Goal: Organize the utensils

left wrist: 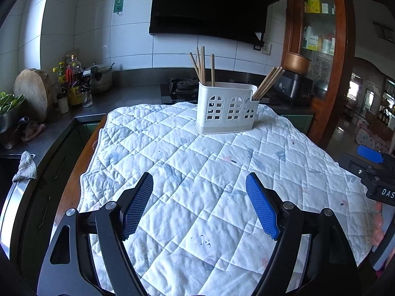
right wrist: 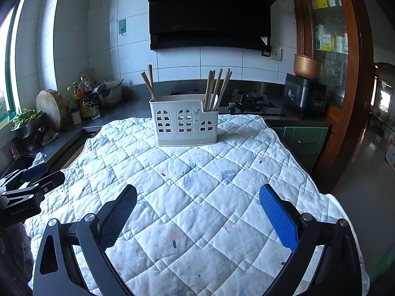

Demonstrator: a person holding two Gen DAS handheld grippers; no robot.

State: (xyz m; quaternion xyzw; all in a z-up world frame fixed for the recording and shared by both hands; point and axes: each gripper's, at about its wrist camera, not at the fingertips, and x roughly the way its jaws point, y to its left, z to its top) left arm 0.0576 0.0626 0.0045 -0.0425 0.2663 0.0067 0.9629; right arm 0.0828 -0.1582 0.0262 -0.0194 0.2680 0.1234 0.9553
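Observation:
A white utensil holder (left wrist: 227,109) with arched cut-outs stands at the far end of a quilted white cloth (left wrist: 197,172); it also shows in the right wrist view (right wrist: 185,123). Wooden chopsticks (left wrist: 203,66) stand in its left compartment and more (left wrist: 267,82) lean out of its right one. In the right wrist view both bunches show, left (right wrist: 149,83) and right (right wrist: 218,88), with a white spoon (right wrist: 215,102) among the right ones. My left gripper (left wrist: 199,185) is open and empty over the near cloth. My right gripper (right wrist: 197,197) is open and empty too.
A dark counter (right wrist: 123,111) runs behind and to the left, with bottles (right wrist: 84,98), a round wooden board (right wrist: 49,107), a bowl of greens (right wrist: 26,123) and a gas stove (right wrist: 249,101). A rice cooker (right wrist: 305,96) and wooden cabinet (right wrist: 333,49) stand on the right.

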